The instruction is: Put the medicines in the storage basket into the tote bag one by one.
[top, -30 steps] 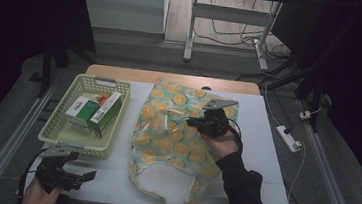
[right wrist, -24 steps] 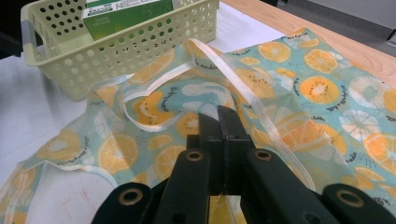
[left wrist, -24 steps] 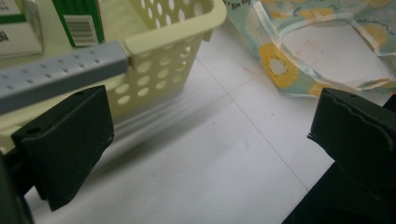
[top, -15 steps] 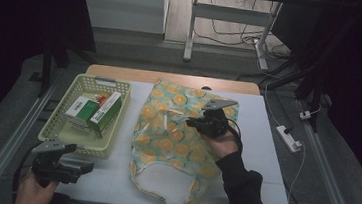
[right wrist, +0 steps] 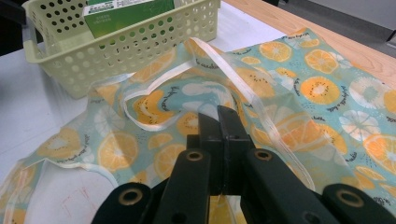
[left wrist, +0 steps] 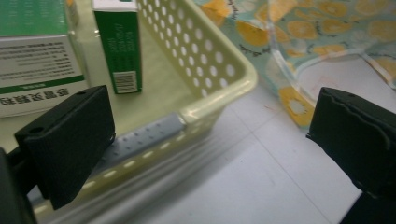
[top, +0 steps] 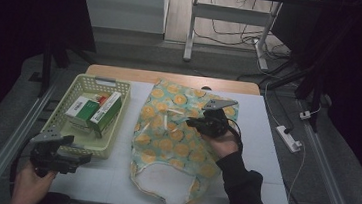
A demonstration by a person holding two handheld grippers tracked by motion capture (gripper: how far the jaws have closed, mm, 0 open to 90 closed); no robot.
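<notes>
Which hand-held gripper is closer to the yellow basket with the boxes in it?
Left. The left hand-held gripper sits right at the near rim of the yellow basket, jaws open toward it. The right hand-held gripper rests over the orange-print bag, beyond the basket's far side.

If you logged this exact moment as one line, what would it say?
left gripper: open, at basket corner | right gripper: shut, on fruit-print bag | boxes: in basket | bag: flat on table

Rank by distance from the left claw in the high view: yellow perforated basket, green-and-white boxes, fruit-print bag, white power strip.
From the left claw:
1. Yellow perforated plastic basket, just ahead, its near rim closest.
2. Green-and-white cardboard boxes, inside the basket.
3. Orange-slice-print plastic bag, flat at table centre.
4. White power strip, on the floor off the far right.
</notes>
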